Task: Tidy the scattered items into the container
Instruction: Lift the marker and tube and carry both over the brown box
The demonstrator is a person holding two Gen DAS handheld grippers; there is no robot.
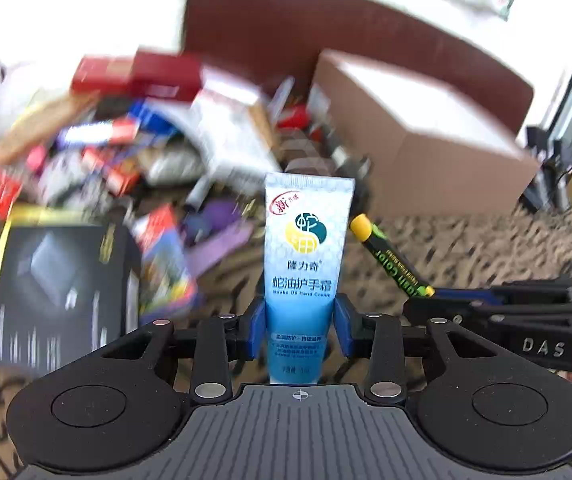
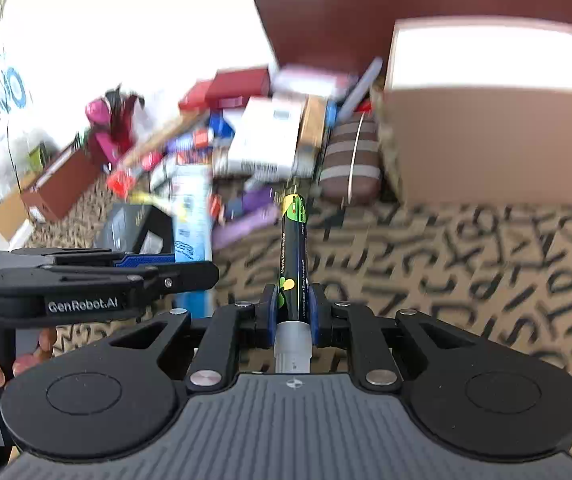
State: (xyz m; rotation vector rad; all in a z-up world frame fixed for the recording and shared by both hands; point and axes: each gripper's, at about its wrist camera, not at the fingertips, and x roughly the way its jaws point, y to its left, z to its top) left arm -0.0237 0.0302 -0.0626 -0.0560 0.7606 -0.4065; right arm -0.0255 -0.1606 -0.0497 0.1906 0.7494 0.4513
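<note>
Brown cardboard forms the one box (image 1: 438, 148), the biggest thing on the letter-patterned cloth (image 1: 466, 248); it sits at the far right with its open top bleached white by glare, and a dark red chair back (image 1: 366, 32) rises behind it. One heap of clutter (image 1: 134, 132) sprawls just left of the box, too blurred to count, though red cartons, white packets and a striped brown pouch (image 2: 350, 160) can be made out, the pouch lying against the box's near corner. One black carton (image 1: 66, 292) lies apart from the heap on the near left of the cloth.

Two claws are raised side by side above the cloth, each pinching a single item. The left claw (image 1: 301, 330) is pressed onto the lower half of one blue-and-white hand cream tube (image 1: 308, 248), which stands upright between the blue pads with its crimped end up. The right claw (image 2: 293, 312) is pinched on one black marker (image 2: 294, 256), gripped near its grey end, the green-and-yellow end pointing forward toward the gap between heap and box. From the left wrist view, the marker's yellow cap sits just beside the tube's right edge.
</note>
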